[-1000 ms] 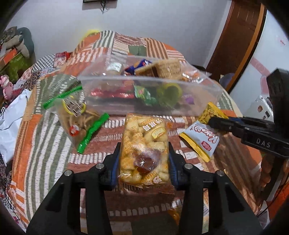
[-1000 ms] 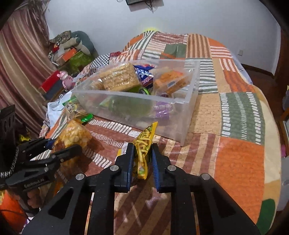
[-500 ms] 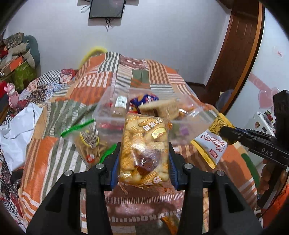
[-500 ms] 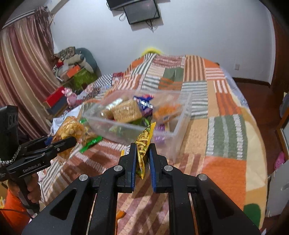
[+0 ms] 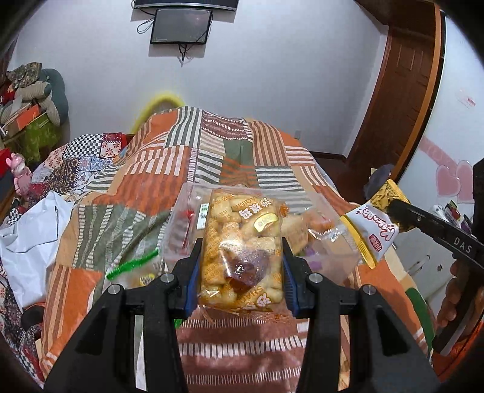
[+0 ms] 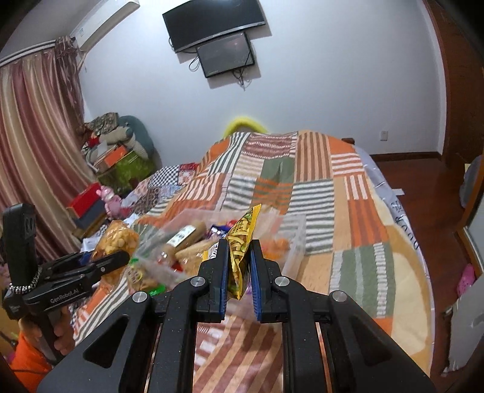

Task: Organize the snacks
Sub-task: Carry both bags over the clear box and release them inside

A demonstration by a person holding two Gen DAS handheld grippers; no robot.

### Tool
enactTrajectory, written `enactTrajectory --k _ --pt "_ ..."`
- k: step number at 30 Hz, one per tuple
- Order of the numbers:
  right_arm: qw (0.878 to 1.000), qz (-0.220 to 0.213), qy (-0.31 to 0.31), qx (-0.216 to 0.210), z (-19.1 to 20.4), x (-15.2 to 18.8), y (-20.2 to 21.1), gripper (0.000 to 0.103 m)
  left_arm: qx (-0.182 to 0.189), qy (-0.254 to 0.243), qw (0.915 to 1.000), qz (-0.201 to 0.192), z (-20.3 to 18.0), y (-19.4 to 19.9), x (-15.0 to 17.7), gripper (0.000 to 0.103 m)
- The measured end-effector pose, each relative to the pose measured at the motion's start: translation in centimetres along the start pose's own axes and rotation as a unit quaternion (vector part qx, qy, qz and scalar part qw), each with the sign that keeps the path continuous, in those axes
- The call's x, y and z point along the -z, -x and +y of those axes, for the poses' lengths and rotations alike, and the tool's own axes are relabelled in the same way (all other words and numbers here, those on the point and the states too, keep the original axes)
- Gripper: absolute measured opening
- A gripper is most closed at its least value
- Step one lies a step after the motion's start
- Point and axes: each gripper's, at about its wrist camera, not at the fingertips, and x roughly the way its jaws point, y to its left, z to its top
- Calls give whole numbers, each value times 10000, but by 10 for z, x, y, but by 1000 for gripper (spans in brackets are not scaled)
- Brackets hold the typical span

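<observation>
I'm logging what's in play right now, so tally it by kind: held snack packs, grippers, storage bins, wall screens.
Held snack packs: 2, biscuit bag and yellow chip packet
Grippers: 2, left gripper, right gripper
Clear storage bins: 1, clear bin
Wall screens: 2, upper screen, lower screen
Total: 7

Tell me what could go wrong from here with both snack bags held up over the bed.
The right gripper pinches only the lower end of the yellow packet, so it might slip out. The left gripper squeezes the biscuit bag, possibly crushing pieces. The clear bin looks full, so added bags could spill.
</observation>
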Motion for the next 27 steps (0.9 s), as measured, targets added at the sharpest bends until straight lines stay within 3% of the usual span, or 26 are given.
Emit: enactTrajectory --k 14,27 --pt "9999 68 -83 122 -7 -10 -35 12 31 112 9998 183 6 -48 -22 45" --pt "9983 501 121 254 -1 1 -72 12 16 258 9983 530 14 -92 -25 45"
